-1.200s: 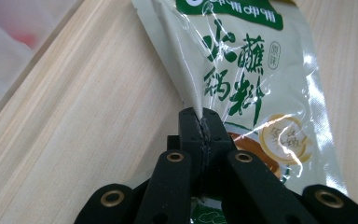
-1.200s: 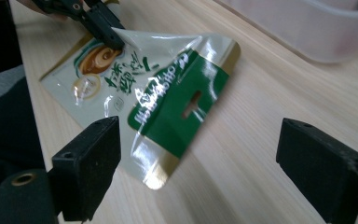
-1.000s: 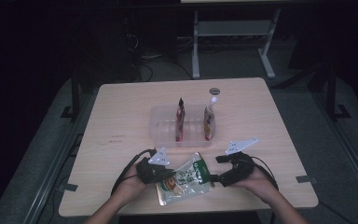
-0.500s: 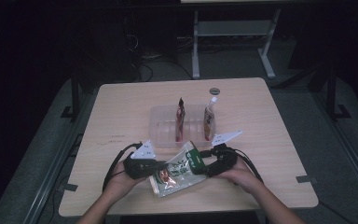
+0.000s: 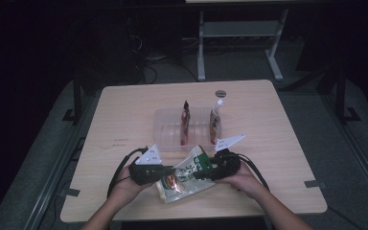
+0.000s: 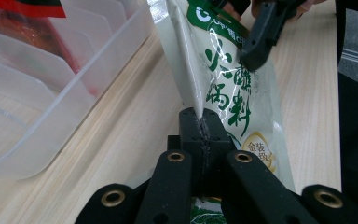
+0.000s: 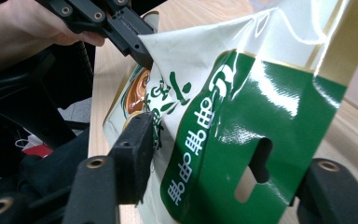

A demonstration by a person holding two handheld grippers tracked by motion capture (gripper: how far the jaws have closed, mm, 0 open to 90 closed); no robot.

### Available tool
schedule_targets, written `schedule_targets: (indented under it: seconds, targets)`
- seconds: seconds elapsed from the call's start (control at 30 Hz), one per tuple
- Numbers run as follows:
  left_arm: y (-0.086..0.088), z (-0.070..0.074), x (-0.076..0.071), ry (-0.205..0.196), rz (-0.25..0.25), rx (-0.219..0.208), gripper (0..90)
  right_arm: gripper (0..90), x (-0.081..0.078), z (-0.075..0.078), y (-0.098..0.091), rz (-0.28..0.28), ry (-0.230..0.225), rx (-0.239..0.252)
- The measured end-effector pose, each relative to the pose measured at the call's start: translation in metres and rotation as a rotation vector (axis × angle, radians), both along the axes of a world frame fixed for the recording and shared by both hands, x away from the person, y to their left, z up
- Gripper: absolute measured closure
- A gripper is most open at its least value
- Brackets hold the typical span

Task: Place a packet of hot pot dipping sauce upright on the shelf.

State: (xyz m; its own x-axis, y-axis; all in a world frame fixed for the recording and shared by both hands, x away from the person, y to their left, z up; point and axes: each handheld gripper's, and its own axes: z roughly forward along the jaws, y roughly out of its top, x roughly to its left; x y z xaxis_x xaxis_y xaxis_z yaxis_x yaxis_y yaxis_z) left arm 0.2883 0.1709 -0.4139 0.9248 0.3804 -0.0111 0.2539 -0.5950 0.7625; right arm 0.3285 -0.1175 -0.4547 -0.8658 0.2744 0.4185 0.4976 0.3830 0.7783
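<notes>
A clear plastic rack tray (image 5: 172, 129) is sitting at the centre of the pale wooden worktop (image 5: 124, 110), its ribbed dividers holding two upright sachets: a red-topped sachet (image 5: 185, 125) in a middle slot and a white-topped sachet (image 5: 215, 122) toward the tray's 3 o'clock end. A small dark round cap (image 5: 220, 93) is lying on the worktop at 12 o'clock from the tray, apart from it.

At 6 o'clock from the tray, near the worktop's front edge, a green-and-white pouch (image 5: 184, 175) printed with Chinese characters is being held between the two claws, its green header end tilted up toward the tray. In the left gripper view the left claw (image 6: 200, 122) is pressing its jaws together on a thin edge of the pouch (image 6: 223, 79), with the tray's wall (image 6: 98, 70) lying at 10 o'clock. In the right gripper view the right claw (image 7: 214, 154) is straddling the pouch's green header (image 7: 242, 140) beside its hang slot, one jaw flat against the printed face; the far jaw is mostly hidden behind the film.

In the high view the person's left hand (image 5: 124, 184) is gripping its tool at 9 o'clock of the pouch, and the right hand (image 5: 242, 179) is gripping its own at 3 o'clock, both forearms entering from 6 o'clock and angling inward.
</notes>
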Motion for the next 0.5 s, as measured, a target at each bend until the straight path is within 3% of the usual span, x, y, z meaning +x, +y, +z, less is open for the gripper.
schedule_targets:
  seconds: [0.13, 0.5]
  targets:
    - [0.0018, -0.0008, 0.0011, 0.001, 0.013, -0.007, 89.9, 54.1, 0.0004, 0.0015, -0.0019, -0.004, -0.001, 0.009]
    - [0.0020, -0.0024, 0.0033, -0.002, 0.023, -0.010, 89.8, 82.2, -0.0031, 0.0060, -0.0025, 0.016, -0.052, 0.014]
